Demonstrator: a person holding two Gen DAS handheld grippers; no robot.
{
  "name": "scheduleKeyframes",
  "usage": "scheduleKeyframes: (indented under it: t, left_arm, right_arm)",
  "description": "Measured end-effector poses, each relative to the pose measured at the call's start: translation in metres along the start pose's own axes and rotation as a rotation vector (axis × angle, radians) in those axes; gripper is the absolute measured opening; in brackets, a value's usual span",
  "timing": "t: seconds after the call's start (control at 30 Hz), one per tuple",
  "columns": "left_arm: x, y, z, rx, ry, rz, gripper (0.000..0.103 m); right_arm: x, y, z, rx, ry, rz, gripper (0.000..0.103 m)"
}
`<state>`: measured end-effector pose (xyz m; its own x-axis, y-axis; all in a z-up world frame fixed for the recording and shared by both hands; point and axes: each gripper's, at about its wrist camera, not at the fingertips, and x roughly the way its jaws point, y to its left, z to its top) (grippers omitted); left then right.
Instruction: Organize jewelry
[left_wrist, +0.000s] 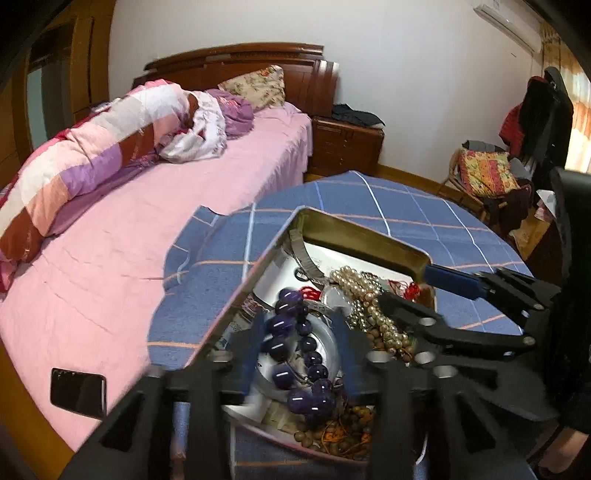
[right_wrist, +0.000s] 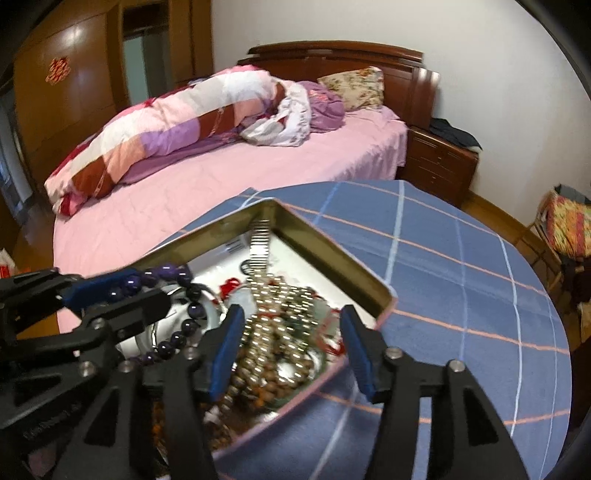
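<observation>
An open metal tin (left_wrist: 354, 230) (right_wrist: 325, 240) full of jewelry sits on the blue checked table. A purple bead bracelet (left_wrist: 295, 354) (right_wrist: 166, 343) hangs in a loop between my left gripper's (left_wrist: 301, 350) open fingers, one strand draped over a finger; I cannot tell if it is gripped. A pearl necklace (left_wrist: 364, 295) (right_wrist: 273, 306) and brown wooden beads (left_wrist: 343, 428) lie in the tin. My right gripper (right_wrist: 291, 350) is open and empty over the pearls; its fingers also show in the left wrist view (left_wrist: 454, 282) at the tin's right side.
The round table with its blue checked cloth (right_wrist: 461, 277) stands beside a bed with a pink sheet (left_wrist: 129, 240). A black phone (left_wrist: 77, 391) lies on the bed's edge. A chair with clothes (left_wrist: 491, 177) stands at the right.
</observation>
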<state>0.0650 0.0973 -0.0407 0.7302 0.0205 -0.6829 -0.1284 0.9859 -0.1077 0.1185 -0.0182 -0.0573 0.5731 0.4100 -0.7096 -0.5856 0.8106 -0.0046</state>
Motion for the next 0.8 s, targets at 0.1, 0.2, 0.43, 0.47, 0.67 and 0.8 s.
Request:
scheduleKeyframes:
  t: [0.1,0.2,0.43,0.47,0.67,0.8]
  left_arm:
    - [-0.015,-0.002,0.001,-0.003,-0.042,0.002,0.069]
    - [-0.032,-0.007,0.002,0.007,-0.073,0.008,0.069]
    - [-0.062,-0.017,0.005,0.03,-0.14,0.017,0.069]
    - [-0.065,-0.018,0.005,0.036,-0.148,0.018,0.069]
    - [-0.073,-0.016,0.007,0.029,-0.174,0.015,0.069]
    - [-0.07,-0.012,0.007,0.018,-0.169,0.019,0.069]
  right_arm:
    - [-0.019,-0.011,-0.005,0.045,-0.023,-0.011,0.07]
    - [-0.04,-0.015,-0.009,0.072,-0.058,-0.03,0.073]
    - [-0.075,-0.016,-0.011,0.092,-0.128,-0.03,0.078]
    - [-0.076,-0.014,-0.01,0.09,-0.133,-0.029,0.078]
    - [-0.083,-0.008,-0.006,0.075,-0.165,-0.026,0.08]
    - [-0.082,-0.008,-0.006,0.078,-0.167,-0.028,0.081]
